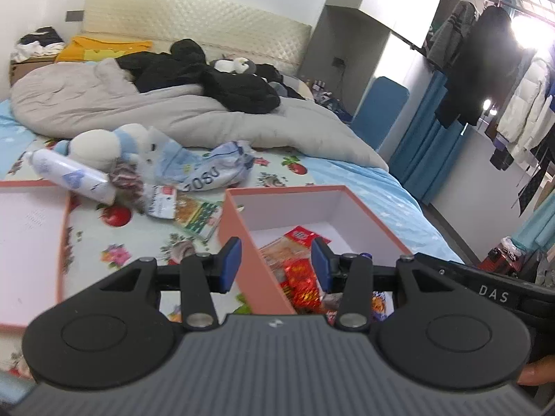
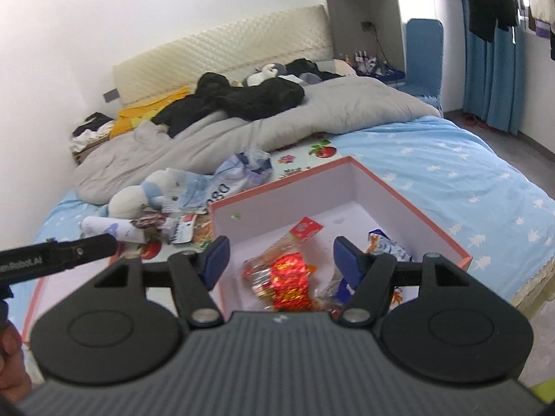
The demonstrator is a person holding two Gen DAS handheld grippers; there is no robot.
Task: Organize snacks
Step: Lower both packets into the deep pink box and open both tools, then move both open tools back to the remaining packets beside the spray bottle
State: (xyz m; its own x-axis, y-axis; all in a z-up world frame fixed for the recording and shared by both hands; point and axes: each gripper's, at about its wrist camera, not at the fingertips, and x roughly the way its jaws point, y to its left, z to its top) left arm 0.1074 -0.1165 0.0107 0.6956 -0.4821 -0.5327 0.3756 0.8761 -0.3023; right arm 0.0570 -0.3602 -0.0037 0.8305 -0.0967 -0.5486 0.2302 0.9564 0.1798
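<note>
The snacks point(image 2: 289, 279) lie in a pile inside the pink box point(image 2: 430, 220) on the bed point(image 2: 451, 166). More snack packs point(image 1: 194, 213) lie on the bed beside the box. Both the left tongs point(image 1: 275, 265) and the right tongs point(image 2: 281, 260) are spread apart, pinching nothing.

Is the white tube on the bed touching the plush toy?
Touching. The left wrist view shows the white tube lying against the front of the plush toy, no bedsheet visible between them.
</note>
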